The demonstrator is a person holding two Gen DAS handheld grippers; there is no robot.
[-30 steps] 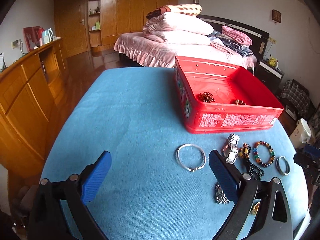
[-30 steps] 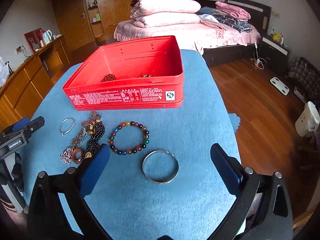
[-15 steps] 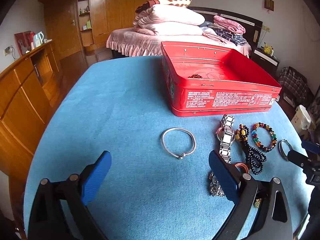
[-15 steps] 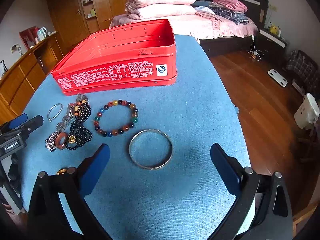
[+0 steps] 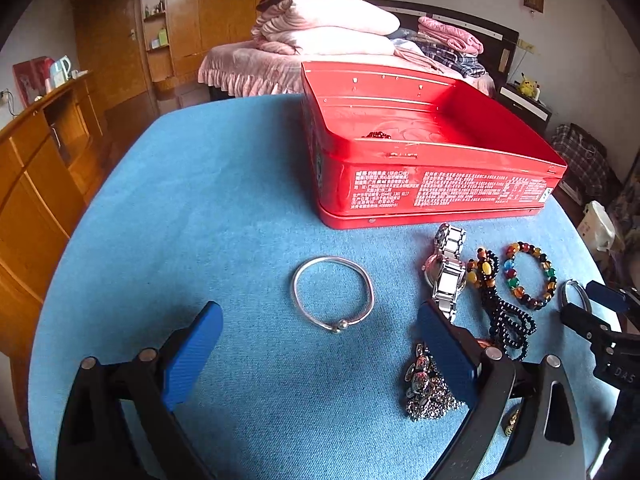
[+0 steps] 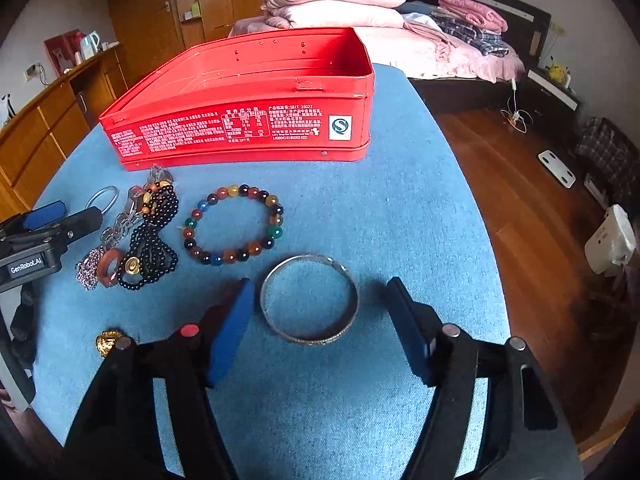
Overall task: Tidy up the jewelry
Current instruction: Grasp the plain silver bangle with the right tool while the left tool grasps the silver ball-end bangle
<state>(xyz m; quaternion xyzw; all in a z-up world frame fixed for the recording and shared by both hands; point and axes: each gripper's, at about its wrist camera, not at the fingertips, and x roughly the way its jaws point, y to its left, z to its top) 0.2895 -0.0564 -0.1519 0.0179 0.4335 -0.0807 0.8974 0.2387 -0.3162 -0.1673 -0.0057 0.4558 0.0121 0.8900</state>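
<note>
A red tin (image 6: 244, 120) printed with white Chinese text, the code "SB/T 10022" and a blue-and-white "S" logo sits open on a blue tablecloth (image 6: 400, 220), its long side facing the jewelry laid in front of it. The right gripper (image 6: 322, 320), fingers wide, hovers at an engraved silver bangle (image 6: 309, 299) lying flat beside a multicolored bead bracelet (image 6: 234, 224). The left gripper (image 5: 320, 344), marked "GenRobot.AI", also spread wide, frames a thin silver bangle (image 5: 333, 293). A watch (image 5: 446, 272) lies lengthwise toward the tin, partly hidden by a finger; black beads (image 5: 500, 312) tangle nearby. The tin's contents are barely visible.
</note>
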